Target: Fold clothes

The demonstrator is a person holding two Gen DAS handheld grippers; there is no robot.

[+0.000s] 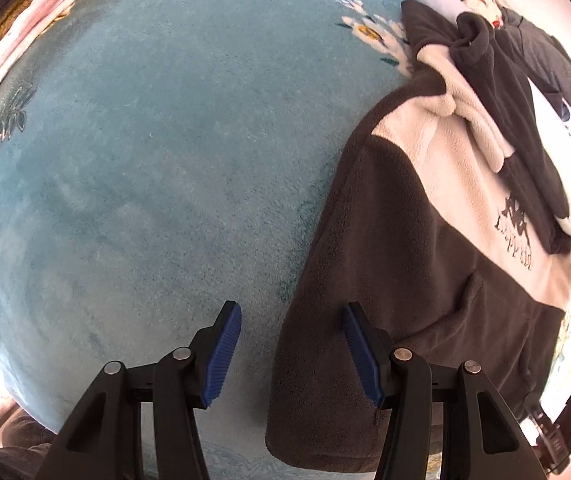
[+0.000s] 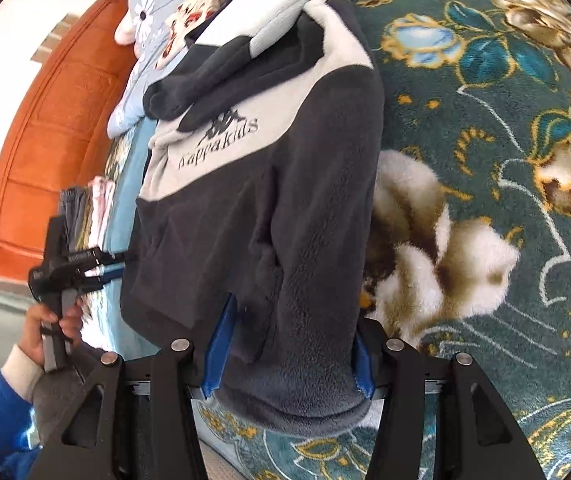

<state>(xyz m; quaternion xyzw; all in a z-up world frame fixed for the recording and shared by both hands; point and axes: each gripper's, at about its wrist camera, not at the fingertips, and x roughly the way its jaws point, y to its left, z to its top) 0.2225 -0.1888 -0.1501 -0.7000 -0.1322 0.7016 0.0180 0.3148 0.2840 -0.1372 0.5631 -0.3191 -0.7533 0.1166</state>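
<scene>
Now the fleece jacket (image 2: 269, 208) lies stretched out ahead of the right gripper (image 2: 287, 350), its dark hem bunched between the two blue pads, which stand apart with the thick fabric filling the gap. Whether they are pinching it or just straddling it, I cannot tell from this view. The left gripper (image 1: 291, 354) is plainly spread wide and holding nothing; the jacket's dark lower edge sits just past its right fingertip, while bare blue plush blanket (image 1: 157, 152) lies ahead of its left one. In the right wrist view the same left gripper shows off to the left of the fingers, gripped by the person's hand (image 2: 51, 322).

By my reading, this is the start of a fold: the body is laid fairly flat, white chest band and logo up, a sleeve (image 2: 221, 76) draped across the chest beyond the fingers. The next move calls for the left gripper to close on the hem corner beside it, so both corners can lift together.

The surface is a soft bed: plain blue plush on one side, a dark teal floral blanket (image 2: 505, 200) to the right of the right fingers. Beyond the jacket lie a pale quilt (image 2: 145, 32) and an orange headboard (image 2: 45, 140); folded pink and white clothes (image 1: 45, 12) sit far ahead-left of the left fingers.
</scene>
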